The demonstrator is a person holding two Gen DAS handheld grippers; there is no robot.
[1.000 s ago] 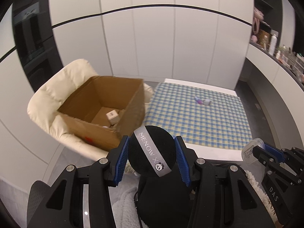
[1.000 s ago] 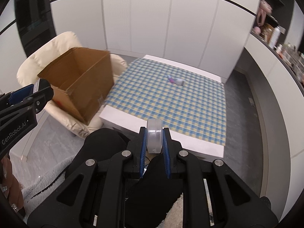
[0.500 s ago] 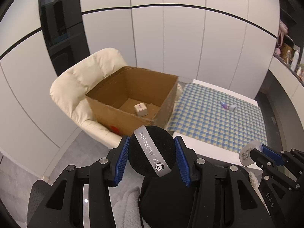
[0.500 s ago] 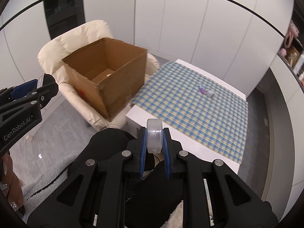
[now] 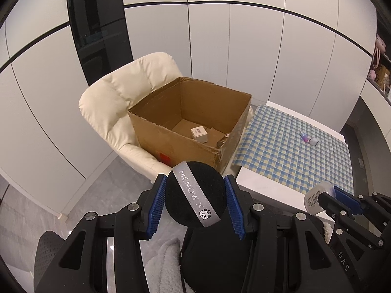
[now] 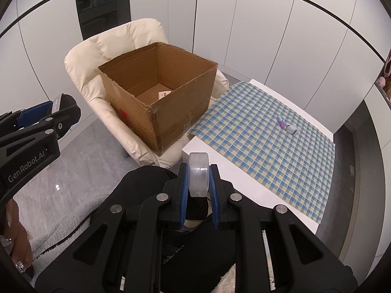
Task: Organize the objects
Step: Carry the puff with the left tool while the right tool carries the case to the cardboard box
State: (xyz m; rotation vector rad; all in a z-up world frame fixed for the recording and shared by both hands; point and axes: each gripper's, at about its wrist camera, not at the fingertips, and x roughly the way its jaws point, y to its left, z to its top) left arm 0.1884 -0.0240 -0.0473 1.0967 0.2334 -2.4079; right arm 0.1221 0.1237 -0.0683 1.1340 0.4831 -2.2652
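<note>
My left gripper [image 5: 195, 195] is shut on a round black puff [image 5: 188, 183] with a grey ribbon band reading MENOW X. A small clear round jar [image 6: 199, 174] is clamped between the pads of my right gripper [image 6: 199, 180], which is shut on it. Ahead stands an open cardboard box [image 5: 171, 144] on a cream armchair [image 5: 117, 92]; inside lies a small white carton [image 5: 199, 134] and a dark item [image 5: 222, 141]. In the right wrist view the box [image 6: 171, 112] is to the upper left. A small purple and white item [image 5: 309, 139] lies on the checked cloth [image 5: 293, 151].
The blue and yellow checked cloth [image 6: 268, 146] covers a low white table [image 6: 244, 180] right of the armchair [image 6: 97, 56]. White wall panels and a dark glass strip [image 5: 97, 24] stand behind. Shelves with small items [image 5: 378, 68] are at far right. A white fluffy fabric [image 6: 61, 219] is below.
Both views have swung leftward: the box and armchair moved from the left toward the middle, and the box interior now shows more fully. Both grips are unchanged.
</note>
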